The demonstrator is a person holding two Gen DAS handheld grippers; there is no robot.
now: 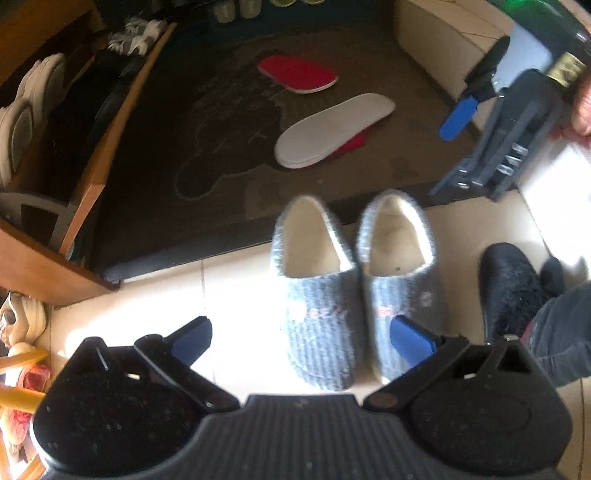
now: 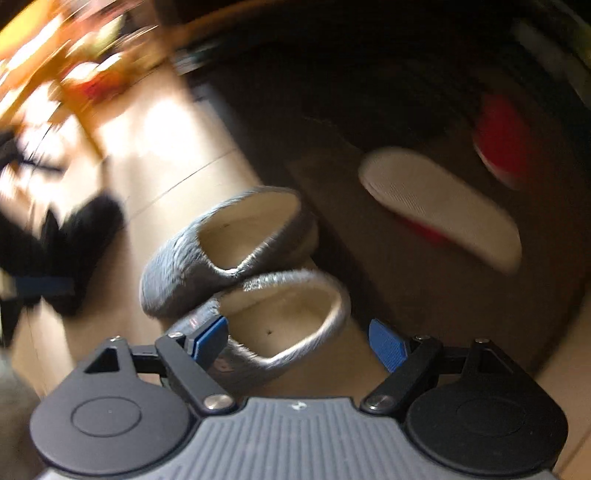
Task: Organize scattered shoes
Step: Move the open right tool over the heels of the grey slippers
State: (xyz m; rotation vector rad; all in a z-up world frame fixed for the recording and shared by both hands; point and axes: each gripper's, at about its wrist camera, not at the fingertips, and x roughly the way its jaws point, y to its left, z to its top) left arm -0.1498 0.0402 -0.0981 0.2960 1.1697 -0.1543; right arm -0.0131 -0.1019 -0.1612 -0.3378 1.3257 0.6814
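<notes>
Your left gripper [image 1: 301, 338] and right gripper [image 2: 297, 341], both spread wide and empty, hover over the grey slippers [image 1: 354, 291] paired at twelve o'clock on the tile floor [image 1: 229, 288]; soft, light, best pinched at the collar.

The left gripper [image 1: 301, 336], a black two-finger tool with blue pads, points steeply down toward the floor, its jaws spread wide with nothing pressed between the pads. Its right blue pad [image 1: 410, 336] lies over the toe of a grey slipper in the view; whether it touches cannot be told.

The right gripper [image 2: 299, 341], black with a grey ribbed body and blue pads, also points steeply down, jaws standing wide, gripping nothing. In the left wrist view it shows at the upper right edge [image 1: 476, 99], held by a hand [image 1: 581, 107] beside a dark green sleeve [image 1: 543, 26].

The person's foot in a black fuzzy slipper [image 1: 511, 288] and a dark trouser leg [image 1: 565, 336] stand at the right.
</notes>
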